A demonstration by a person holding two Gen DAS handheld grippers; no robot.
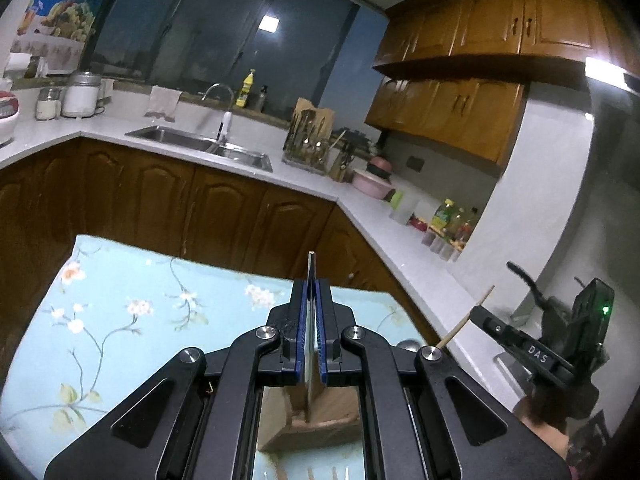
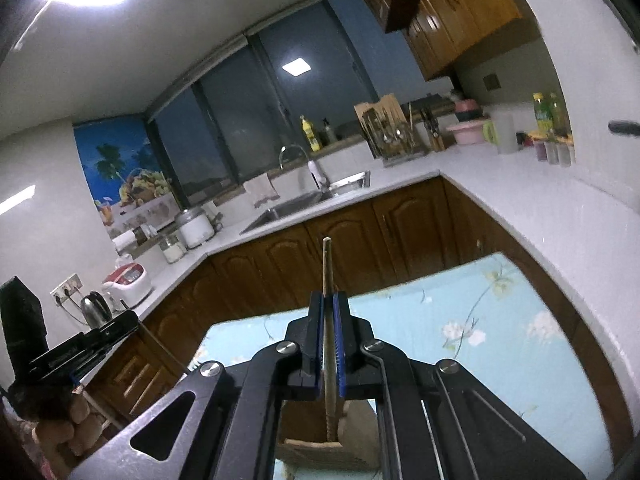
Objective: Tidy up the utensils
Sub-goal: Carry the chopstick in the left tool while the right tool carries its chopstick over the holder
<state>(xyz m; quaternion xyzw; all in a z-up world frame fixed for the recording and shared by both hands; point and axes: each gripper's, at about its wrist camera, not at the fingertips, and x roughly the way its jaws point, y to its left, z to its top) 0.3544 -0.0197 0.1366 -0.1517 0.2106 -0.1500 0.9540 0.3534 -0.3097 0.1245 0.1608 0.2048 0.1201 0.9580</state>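
A: Fingers of the left gripper (image 1: 311,280) are clenched on a thin metal utensil (image 1: 311,264), whose flat tip pokes out just past the blue pads

B: And lower down?

A: Its shaft runs back between the pads to a wooden holder (image 1: 308,420) that sits on the flowered blue cloth (image 1: 120,312), directly under the gripper. Whether the end rests inside the holder or only above it, I cannot tell

B: What about the other side?

A: The right gripper (image 2: 329,300) has its fingers closed around a wooden chopstick (image 2: 326,264), which stands out beyond the holder, tip pointing toward the brown cabinet doors (image 2: 348,248). Its lower end reaches down to the same holder (image 2: 320,452)

B: Do the two grippers see each other?

A: Yes. Right of the holder in the left wrist view is the right gripper (image 1: 486,304) with the chopstick (image 1: 466,322) slanting out of it. Beyond the cloth lies the white worktop (image 1: 304,178) with a steel sink (image 1: 200,144)
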